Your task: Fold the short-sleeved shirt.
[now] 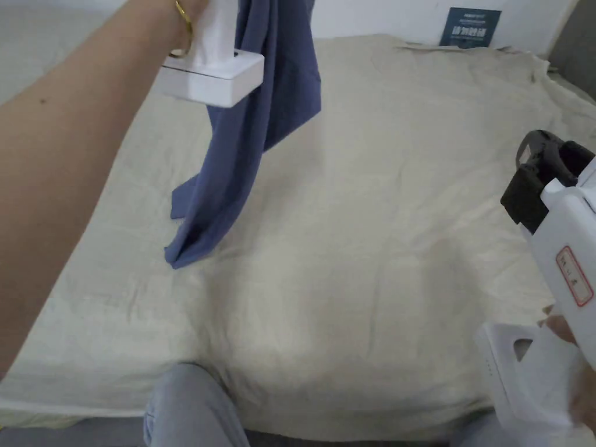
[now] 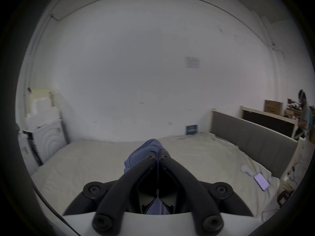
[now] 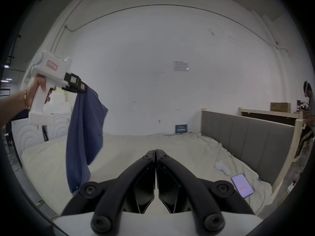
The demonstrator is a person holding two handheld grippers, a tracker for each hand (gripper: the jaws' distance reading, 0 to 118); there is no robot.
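A blue short-sleeved shirt (image 1: 250,134) hangs from my raised left gripper, its lower end touching the cream sheet at the left of the bed. In the left gripper view the left gripper (image 2: 158,152) is shut on bunched blue cloth of the shirt (image 2: 144,148). The right gripper view shows the left gripper (image 3: 83,87) held high at the left with the shirt (image 3: 85,134) dangling below it. My right gripper (image 3: 155,152) is shut with nothing between its jaws, low at the right over the bed; in the head view its black jaws (image 1: 538,174) stand at the right edge.
A cream sheet (image 1: 378,233) covers the bed. A phone (image 3: 242,185) and a small white object (image 3: 222,168) lie near the grey headboard (image 3: 247,137). A dark sign (image 1: 470,27) leans on the far wall. A person (image 3: 310,113) stands beyond the bed. My knee (image 1: 186,407) touches the near edge.
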